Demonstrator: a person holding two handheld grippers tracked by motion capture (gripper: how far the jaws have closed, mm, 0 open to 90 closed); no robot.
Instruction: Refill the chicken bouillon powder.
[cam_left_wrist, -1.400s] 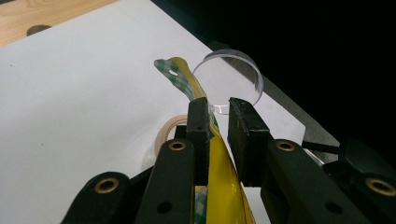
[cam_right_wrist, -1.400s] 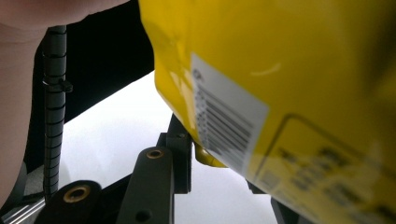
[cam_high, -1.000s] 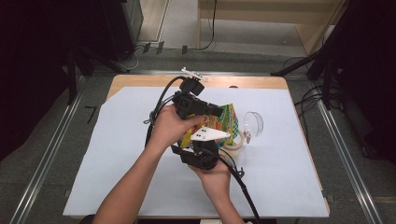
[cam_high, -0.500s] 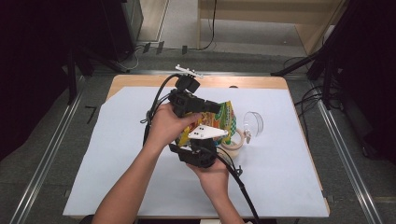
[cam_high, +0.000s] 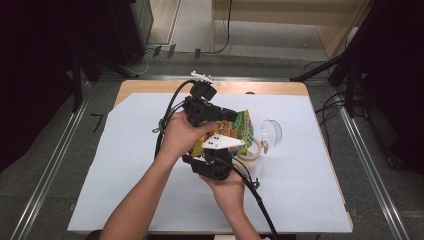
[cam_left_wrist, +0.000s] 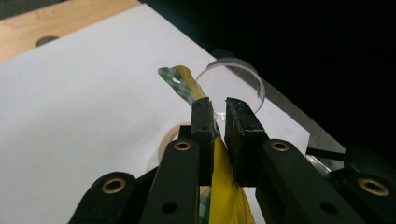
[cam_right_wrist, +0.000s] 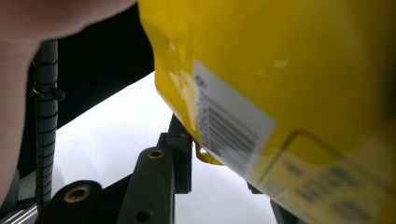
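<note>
Currently I hold the yellow printed plastic snack bag (cam_high: 239, 129) off the white paper table cover (cam_high: 125, 165), between both tools, above the middle of the table. Its long axis runs from the right gripper (cam_high: 220, 150) at the near end up and away to the left gripper (cam_high: 231, 115) at the far edge, so the left gripper has the sealed green-checked top strip (cam_left_wrist: 180, 81). In the left gripper view, the left jaws have just been closing and stand nearly together with the thin bag film pinched between the pads (cam_left_wrist: 201, 126). In the right gripper view, the yellow bag body (cam_right_wrist: 299, 70) sits down between the right jaws, which I judge to be clamped on its lower end. Both forearms enter from the near edge, hands close together. Just beyond the bag are a clear round plastic cup (cam_high: 271, 132) and a beige tape ring (cam_high: 252, 150); I judge the next pull must separate the two grips along the seal.
</note>
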